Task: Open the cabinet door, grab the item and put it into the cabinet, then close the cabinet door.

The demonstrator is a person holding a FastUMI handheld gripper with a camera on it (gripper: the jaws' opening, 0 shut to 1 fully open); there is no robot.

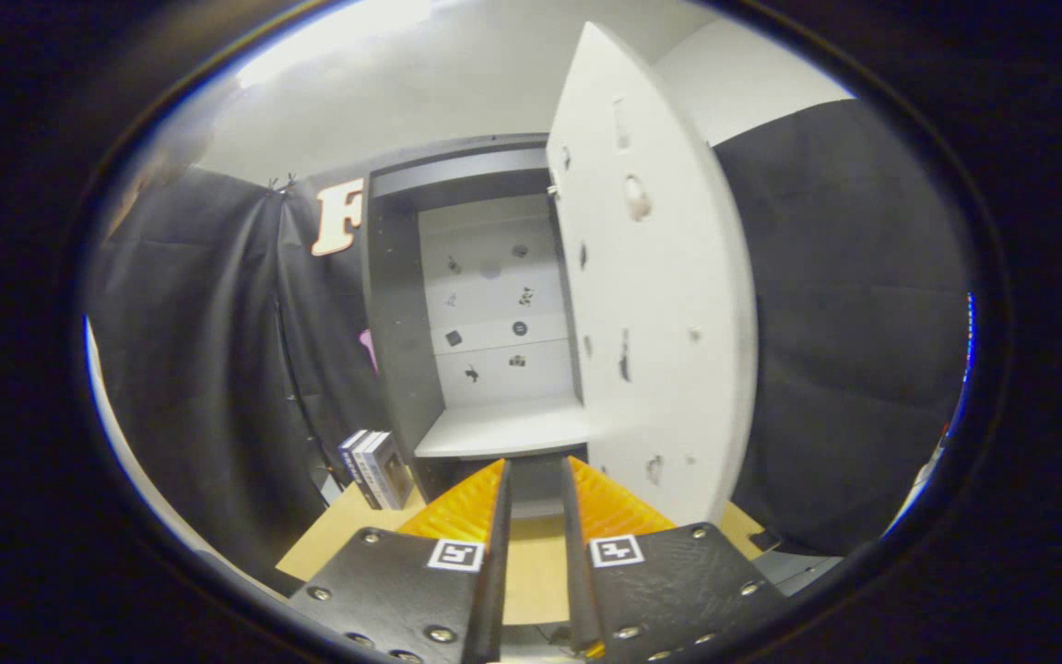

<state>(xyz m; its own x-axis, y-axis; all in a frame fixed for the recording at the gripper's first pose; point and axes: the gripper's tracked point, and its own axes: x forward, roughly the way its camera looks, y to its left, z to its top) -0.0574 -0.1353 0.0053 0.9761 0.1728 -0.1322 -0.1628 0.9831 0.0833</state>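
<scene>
A grey cabinet (393, 304) stands just beyond my fingers on a wooden table (531, 563). Its white door (660, 304) is swung wide open to the right, edge toward me. Inside, the pale back wall carries small dark marks, and the white shelf (503, 429) looks bare. A small stack of boxes (376, 468) stands upright on the table, left of the cabinet's foot. My gripper (536, 470) points at the cabinet's base, its fingers a narrow gap apart with nothing between them.
Black cloth hangs on both sides of the cabinet and behind it. The table's left edge runs near the boxes. The open door stands over the table's right part, close to my right finger.
</scene>
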